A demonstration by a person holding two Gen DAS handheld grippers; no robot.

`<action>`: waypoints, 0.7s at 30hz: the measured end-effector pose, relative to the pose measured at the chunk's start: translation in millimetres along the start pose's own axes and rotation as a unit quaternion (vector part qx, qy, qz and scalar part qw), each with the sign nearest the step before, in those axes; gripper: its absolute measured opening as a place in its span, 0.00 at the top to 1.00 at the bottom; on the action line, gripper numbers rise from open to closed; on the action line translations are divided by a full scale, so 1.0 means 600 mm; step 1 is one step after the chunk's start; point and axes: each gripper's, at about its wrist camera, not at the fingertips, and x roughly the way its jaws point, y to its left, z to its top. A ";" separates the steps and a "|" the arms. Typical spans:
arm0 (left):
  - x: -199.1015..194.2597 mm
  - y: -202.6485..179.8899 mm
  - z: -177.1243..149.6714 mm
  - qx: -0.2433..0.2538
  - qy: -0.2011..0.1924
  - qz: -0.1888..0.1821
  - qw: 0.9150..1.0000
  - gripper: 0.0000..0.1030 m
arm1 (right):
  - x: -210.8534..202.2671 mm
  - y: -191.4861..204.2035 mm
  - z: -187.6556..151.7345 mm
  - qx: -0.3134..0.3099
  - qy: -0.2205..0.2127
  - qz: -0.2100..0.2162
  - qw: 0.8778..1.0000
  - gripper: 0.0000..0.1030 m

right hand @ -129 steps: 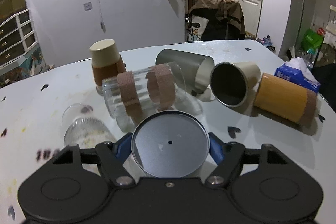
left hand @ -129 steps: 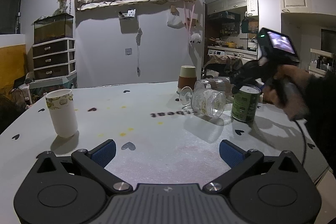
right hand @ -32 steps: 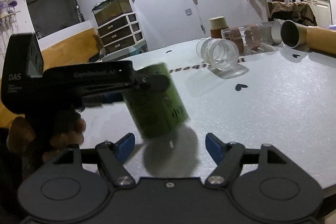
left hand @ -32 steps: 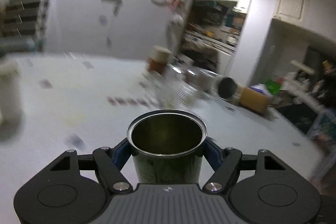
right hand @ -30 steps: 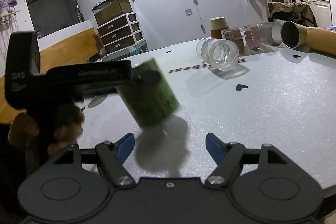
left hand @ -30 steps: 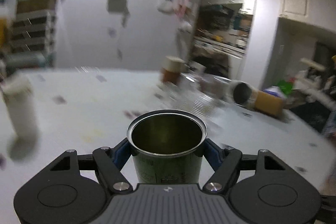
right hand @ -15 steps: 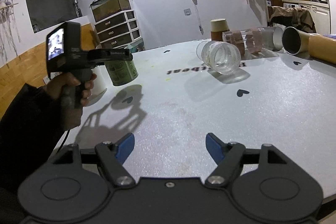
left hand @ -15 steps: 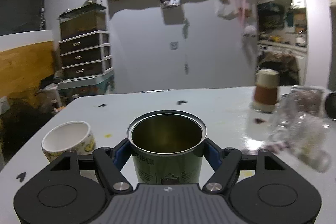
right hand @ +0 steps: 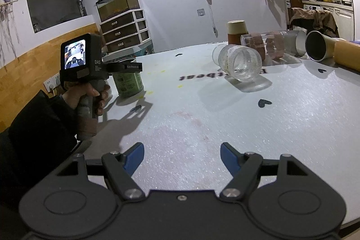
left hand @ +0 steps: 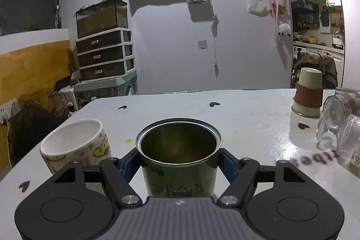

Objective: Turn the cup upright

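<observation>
My left gripper (left hand: 178, 160) is shut on a green metal can cup (left hand: 178, 163), mouth up. In the right wrist view the same cup (right hand: 128, 82) stands upright with its base on the white table (right hand: 225, 127) at the left side, held by the left gripper (right hand: 126, 69). My right gripper (right hand: 182, 158) is open and empty, low over the table's near edge.
A white patterned mug (left hand: 75, 149) stands upright just left of the green cup. On the right lie a ribbed glass (right hand: 243, 63), a clear banded cup (right hand: 263, 44), steel cups (right hand: 317, 48) and a bamboo cup (right hand: 347, 55). A brown-sleeved cup (right hand: 236, 34) stands mouth down.
My left gripper has carried the green cup leftward and lowered it next to the white mug, with the cup's base now on the table. The right gripper has stayed open and still.
</observation>
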 end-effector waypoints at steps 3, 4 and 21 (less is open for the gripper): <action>-0.001 0.004 -0.003 -0.009 0.010 -0.008 1.000 0.24 | 0.000 0.001 0.001 -0.001 -0.003 0.001 1.000 0.27; -0.002 0.004 -0.005 -0.011 0.013 -0.010 1.000 0.20 | 0.000 0.002 0.002 -0.001 -0.004 0.002 1.000 0.27; -0.164 0.030 -0.016 -0.018 -0.009 -0.050 0.999 0.02 | 0.010 0.007 0.038 -0.018 -0.038 -0.005 0.999 0.27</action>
